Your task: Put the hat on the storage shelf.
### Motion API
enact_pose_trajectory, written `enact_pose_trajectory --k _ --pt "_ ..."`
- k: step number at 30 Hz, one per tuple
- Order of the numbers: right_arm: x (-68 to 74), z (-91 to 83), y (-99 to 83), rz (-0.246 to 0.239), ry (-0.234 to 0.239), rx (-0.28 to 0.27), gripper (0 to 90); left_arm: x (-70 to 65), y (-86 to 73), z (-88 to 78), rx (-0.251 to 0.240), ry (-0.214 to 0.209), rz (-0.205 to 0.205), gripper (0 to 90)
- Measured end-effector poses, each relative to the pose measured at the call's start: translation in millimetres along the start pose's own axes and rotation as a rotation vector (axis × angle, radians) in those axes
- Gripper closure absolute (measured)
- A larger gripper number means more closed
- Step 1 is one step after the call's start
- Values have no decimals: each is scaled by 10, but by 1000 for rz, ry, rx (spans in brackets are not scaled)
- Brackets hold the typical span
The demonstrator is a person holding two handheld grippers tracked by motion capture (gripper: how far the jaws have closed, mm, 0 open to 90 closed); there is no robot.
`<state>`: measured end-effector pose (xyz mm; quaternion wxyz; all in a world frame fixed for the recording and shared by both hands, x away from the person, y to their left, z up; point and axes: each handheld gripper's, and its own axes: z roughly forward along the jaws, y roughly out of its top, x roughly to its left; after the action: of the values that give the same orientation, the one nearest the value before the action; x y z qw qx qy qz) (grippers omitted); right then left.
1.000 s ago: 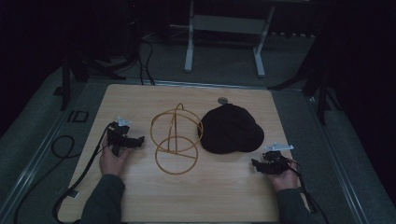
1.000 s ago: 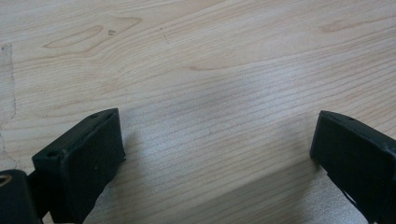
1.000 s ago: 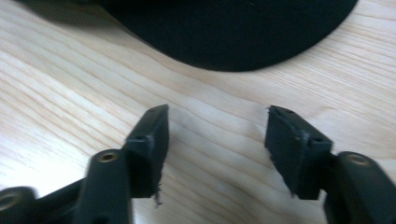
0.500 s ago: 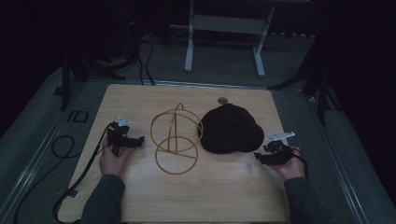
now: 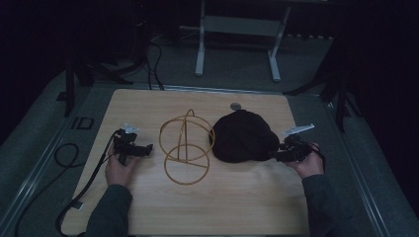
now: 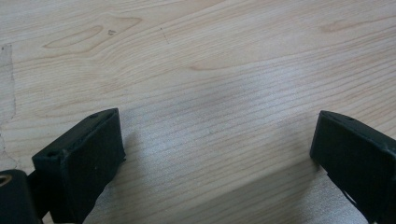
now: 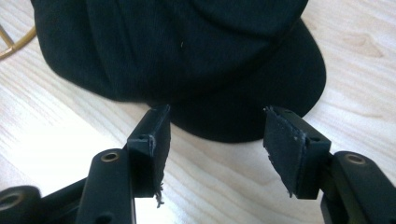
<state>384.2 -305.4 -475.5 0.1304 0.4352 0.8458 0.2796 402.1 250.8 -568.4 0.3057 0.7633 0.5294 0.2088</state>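
Note:
A black cap (image 5: 243,136) lies on the wooden table (image 5: 207,207), its brim (image 7: 252,116) toward my right gripper. My right gripper (image 5: 277,154) hovers just off the cap's right edge, pointing at it. Its jaws have just been opening and stand open; in the right gripper view (image 7: 215,126) the brim's edge lies just beyond the tips, with nothing pressed between the pads. A gold wire stand (image 5: 187,146) of crossed hoops stands left of the cap. My left gripper (image 5: 147,148) rests on the table left of the stand, open (image 6: 215,135) over bare wood.
A small grey disc (image 5: 236,105) lies near the table's far edge. Cables (image 5: 64,158) trail off the table's left side. A white metal frame (image 5: 237,39) stands on the floor beyond the table.
My right gripper has risen and moved up and left toward the cap's edge. The left hand has stayed put.

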Motion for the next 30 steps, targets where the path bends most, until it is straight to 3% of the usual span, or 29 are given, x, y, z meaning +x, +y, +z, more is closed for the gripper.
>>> enact_pose_trajectory --k 12,18,30 --pt "-54 63 384 25 -11 62 378 0 0 0 0 0 0 23" --pt "-79 106 525 58 -15 59 356 0 0 0 0 0 0 24" --pt "-170 318 756 128 -36 108 334 0 0 0 0 0 0 24"
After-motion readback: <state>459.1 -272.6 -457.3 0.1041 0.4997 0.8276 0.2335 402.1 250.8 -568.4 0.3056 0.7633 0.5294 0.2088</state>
